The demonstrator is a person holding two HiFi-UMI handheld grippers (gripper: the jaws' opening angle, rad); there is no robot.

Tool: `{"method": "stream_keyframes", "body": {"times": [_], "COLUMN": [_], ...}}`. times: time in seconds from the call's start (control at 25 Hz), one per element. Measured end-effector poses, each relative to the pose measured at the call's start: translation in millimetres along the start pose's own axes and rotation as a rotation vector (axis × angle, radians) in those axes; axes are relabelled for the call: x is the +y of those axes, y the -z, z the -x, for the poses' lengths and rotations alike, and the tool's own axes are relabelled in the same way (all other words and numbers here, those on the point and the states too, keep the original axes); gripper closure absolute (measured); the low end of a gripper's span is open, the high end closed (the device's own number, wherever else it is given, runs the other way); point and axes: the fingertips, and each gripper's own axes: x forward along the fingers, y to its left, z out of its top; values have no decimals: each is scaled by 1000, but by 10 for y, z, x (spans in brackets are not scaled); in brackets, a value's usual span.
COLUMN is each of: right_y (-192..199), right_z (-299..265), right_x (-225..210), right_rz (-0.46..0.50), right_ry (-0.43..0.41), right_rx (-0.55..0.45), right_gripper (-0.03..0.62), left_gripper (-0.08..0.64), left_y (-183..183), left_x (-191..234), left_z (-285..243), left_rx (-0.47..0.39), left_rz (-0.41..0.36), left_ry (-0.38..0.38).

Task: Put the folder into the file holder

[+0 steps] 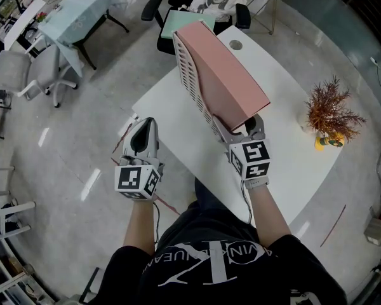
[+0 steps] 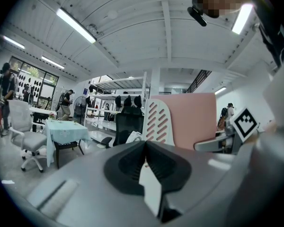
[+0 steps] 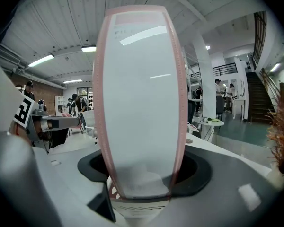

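Observation:
A pink folder point(image 1: 225, 75) stands tilted inside a white slatted file holder point(image 1: 192, 75) on the white table point(image 1: 292, 151). My right gripper point(image 1: 244, 131) grips the folder's near lower end, its jaws spread wide around it. In the right gripper view the folder's white spine point(image 3: 142, 103) fills the gap of the right gripper point(image 3: 142, 174), with the holder's slats point(image 3: 137, 209) just below. My left gripper point(image 1: 143, 132) hangs off the table's left edge, shut and empty. From the left gripper view the left gripper point(image 2: 146, 148) faces the folder point(image 2: 194, 119) and the holder point(image 2: 158, 124).
A dried reddish plant in a yellow pot point(image 1: 330, 116) stands on the table's right end. A black office chair point(image 1: 184, 18) sits behind the table. Farther left are a cloth-covered table point(image 1: 76, 11) and grey chairs point(image 1: 32, 75).

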Motion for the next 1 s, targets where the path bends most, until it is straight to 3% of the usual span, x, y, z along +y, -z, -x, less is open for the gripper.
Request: {"method": "stream_keyframes", "body": {"times": [0.52,1.0], "right_y": [-59,-146], "right_z": [193,628], "right_x": [61,115], "right_rz": [-33,-30], "right_ry": [7,53], "right_rx": [-30,-79], "right_gripper": [183,173], "left_gripper": [560,560], "left_y": [-115,-214], "left_x": [-35,-207], "left_z": [196,533], "left_rx": [-29,-65], "left_rz": [-6,-13], "left_ry": [7,36]}}
